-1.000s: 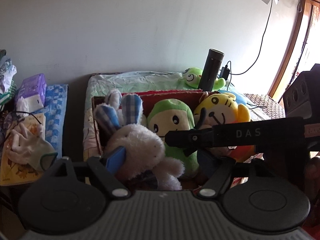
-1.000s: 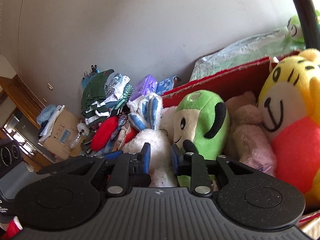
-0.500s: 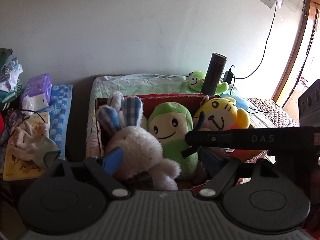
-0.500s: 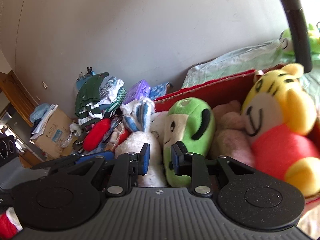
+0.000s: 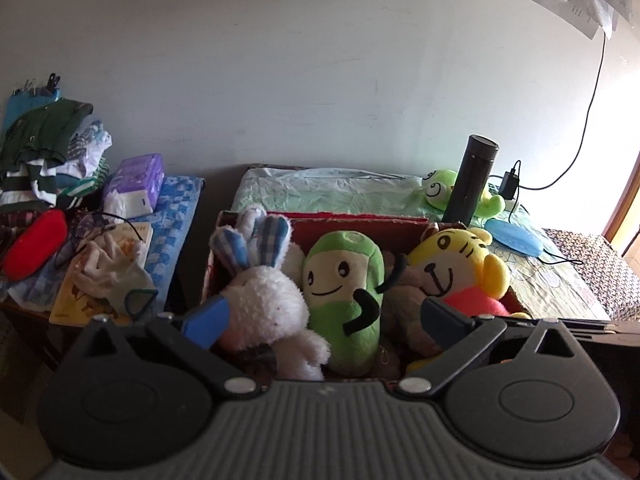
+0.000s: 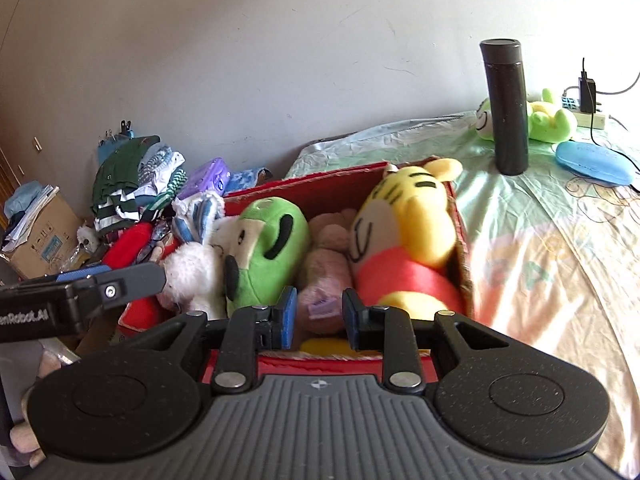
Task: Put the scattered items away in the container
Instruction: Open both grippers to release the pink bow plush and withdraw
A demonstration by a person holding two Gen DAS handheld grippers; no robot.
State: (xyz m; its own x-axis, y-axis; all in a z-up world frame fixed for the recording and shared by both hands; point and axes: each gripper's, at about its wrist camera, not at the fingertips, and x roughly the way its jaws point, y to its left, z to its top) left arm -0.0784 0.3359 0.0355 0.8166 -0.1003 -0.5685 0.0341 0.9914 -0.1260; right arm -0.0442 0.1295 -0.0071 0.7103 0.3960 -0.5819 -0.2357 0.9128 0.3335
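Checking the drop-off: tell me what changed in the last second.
The left gripper is opening wide and has backed away from the white plush rabbit, which now sits free in the red cardboard box. The right gripper pulled back too, nearly closed and empty. The other plush toys stayed put.

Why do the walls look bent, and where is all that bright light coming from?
Left wrist view: the fisheye lens rounds the wall and darkens the corners; daylight glares at the doorway, while the plush toys in the red box sit in dimmer light. Right wrist view: the same curving, and sun falls in bright patches on the bedsheet beside the black flask.
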